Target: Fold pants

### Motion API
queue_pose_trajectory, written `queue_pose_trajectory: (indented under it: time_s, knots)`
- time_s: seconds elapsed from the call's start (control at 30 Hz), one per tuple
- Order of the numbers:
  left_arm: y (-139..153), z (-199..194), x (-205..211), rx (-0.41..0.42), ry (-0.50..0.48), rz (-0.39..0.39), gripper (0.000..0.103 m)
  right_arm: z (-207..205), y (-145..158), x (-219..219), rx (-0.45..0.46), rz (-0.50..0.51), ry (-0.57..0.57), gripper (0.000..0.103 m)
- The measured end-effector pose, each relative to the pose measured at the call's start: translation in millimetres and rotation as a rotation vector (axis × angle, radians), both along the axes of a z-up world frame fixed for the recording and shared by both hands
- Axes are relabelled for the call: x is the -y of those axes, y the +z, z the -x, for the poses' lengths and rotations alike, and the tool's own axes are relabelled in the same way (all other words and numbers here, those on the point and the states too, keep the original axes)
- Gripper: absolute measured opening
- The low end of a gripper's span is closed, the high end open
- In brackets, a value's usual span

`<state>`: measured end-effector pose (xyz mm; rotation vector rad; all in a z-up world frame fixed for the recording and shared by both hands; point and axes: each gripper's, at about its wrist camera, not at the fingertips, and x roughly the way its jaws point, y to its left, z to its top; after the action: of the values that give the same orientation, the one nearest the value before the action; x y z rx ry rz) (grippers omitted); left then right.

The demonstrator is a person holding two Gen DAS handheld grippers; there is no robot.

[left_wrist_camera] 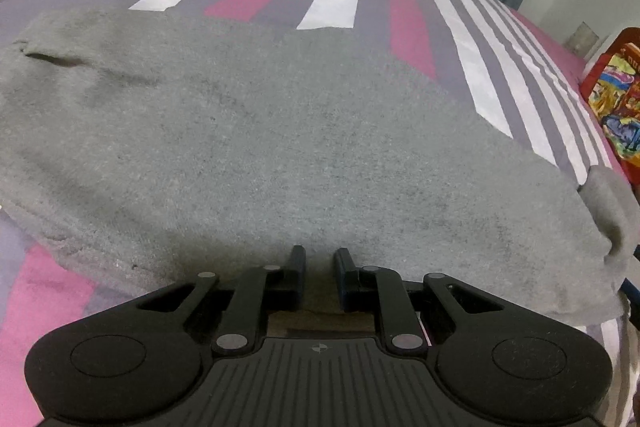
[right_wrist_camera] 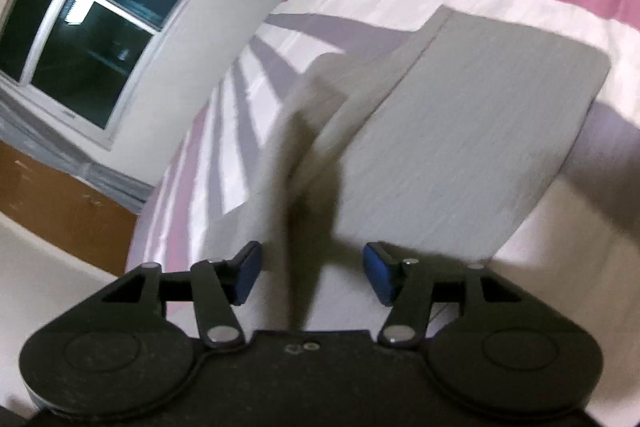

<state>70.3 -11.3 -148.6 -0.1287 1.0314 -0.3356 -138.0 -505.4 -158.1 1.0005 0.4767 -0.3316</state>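
Pinching grey fleece pants edge, left gripper nearly closed | right gripper spread, empty | lift hems evenly.

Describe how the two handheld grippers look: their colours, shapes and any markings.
Both are matte black. The left gripper has a ribbed base plate with a small round crosshair mark, two round lobes, silver rivets on its linkage bars, and narrow black fingers. The right gripper has the same lobes and rivets, but blue pads show on its fingers.
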Motion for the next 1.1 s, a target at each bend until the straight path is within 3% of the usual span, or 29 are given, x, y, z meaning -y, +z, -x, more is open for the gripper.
queue_pose_trajectory:
  time_s: [0.17,0.37,0.4,0.43,0.47,0.5,0.6,0.67,0.73,0.97,1.07,1.1]
  knots:
    - [-1.0,0.1,2.5,0.002,0.009,-0.009,0.016,-24.4,-6.5,8.5,0.043,-0.078,0.024,0.054]
    - [-1.1,-1.7,4.7,0.003,0.015,-0.008,0.016,-72.0,-1.2,-7.5,0.042,-0.11,0.131,0.053]
    - [-1.2,-1.7,4.1,0.002,0.015,-0.005,0.016,-77.3,0.1,-9.5,0.058,-0.132,0.145,0.042]
    - [-1.2,-1.7,3.8,0.002,0.014,-0.005,0.016,-82.1,3.0,-10.9,0.076,-0.139,0.158,0.019]
    - [-1.1,-1.6,3.8,0.003,0.013,-0.006,0.016,-87.9,7.6,-13.3,0.085,-0.127,0.174,0.008]
    - [-0.9,-1.5,3.6,0.004,0.011,-0.007,0.016,-97.0,16.1,-16.9,0.077,-0.085,0.185,0.003]
    - [-0.8,-1.3,2.2,0.002,0.013,0.0,0.016,-127.3,36.7,-26.4,0.026,0.031,0.21,0.003]
    - [-0.9,-1.1,1.3,0.002,0.015,0.006,0.016,-151.4,42.7,-32.7,-0.023,0.08,0.256,0.005]
    - [-0.9,-1.7,0.9,0.0,0.016,0.01,0.016,-169.8,40.1,-38.3,-0.074,0.094,0.297,0.013]
    - [-0.9,-2.1,-1.0,-0.003,0.017,0.023,0.016,-195.9,50.5,-91.8,-0.136,0.236,0.544,0.016]
    - [-1.2,-2.0,-2.3,-0.004,0.018,0.034,0.016,-181.9,46.9,-80.4,-0.155,0.179,0.496,0.042]
    - [-1.3,-2.0,-2.5,-0.004,0.017,0.036,0.016,-172.7,44.6,-72.3,-0.159,0.151,0.453,0.063]
